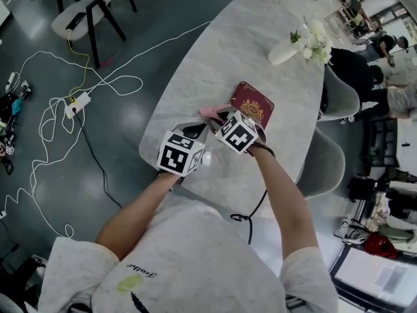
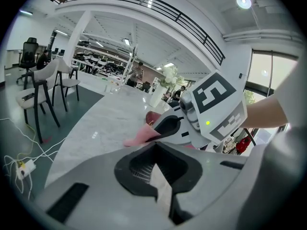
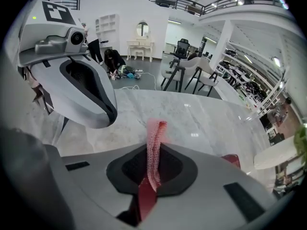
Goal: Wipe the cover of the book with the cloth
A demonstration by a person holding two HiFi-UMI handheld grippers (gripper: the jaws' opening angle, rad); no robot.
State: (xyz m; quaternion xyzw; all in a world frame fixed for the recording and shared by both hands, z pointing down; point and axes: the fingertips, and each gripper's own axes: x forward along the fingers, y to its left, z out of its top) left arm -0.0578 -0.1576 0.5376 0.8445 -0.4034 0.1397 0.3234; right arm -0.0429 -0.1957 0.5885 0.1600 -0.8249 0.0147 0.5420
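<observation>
The book (image 1: 254,103) is lying closed and flat on the pale marble table (image 1: 215,51), its maroon cover with a gold emblem facing up. The right tongs (image 3: 151,174) are closing tight on the pink cloth (image 3: 154,143). They are pinching it into a thin upright fold that is sticking out past the tips. In the head view these tongs are sitting at the book's near left corner, and the loose end of the cloth is trailing off just beside the book's left edge. Whether the cloth is touching the cover is not clear from any view. A corner of the book is showing to the right of the right tongs in their own view.

The left tongs (image 2: 156,176) are resting just to the left of the book and nearer the person, close beside the right tongs. Their jaws are pressing together with nothing between them.

Beyond the book, toward the table's far end, a white vase (image 1: 285,55) of white flowers is standing. Well to the left of the book, white cables (image 1: 58,103) are looping across the dark floor (image 1: 39,142).
</observation>
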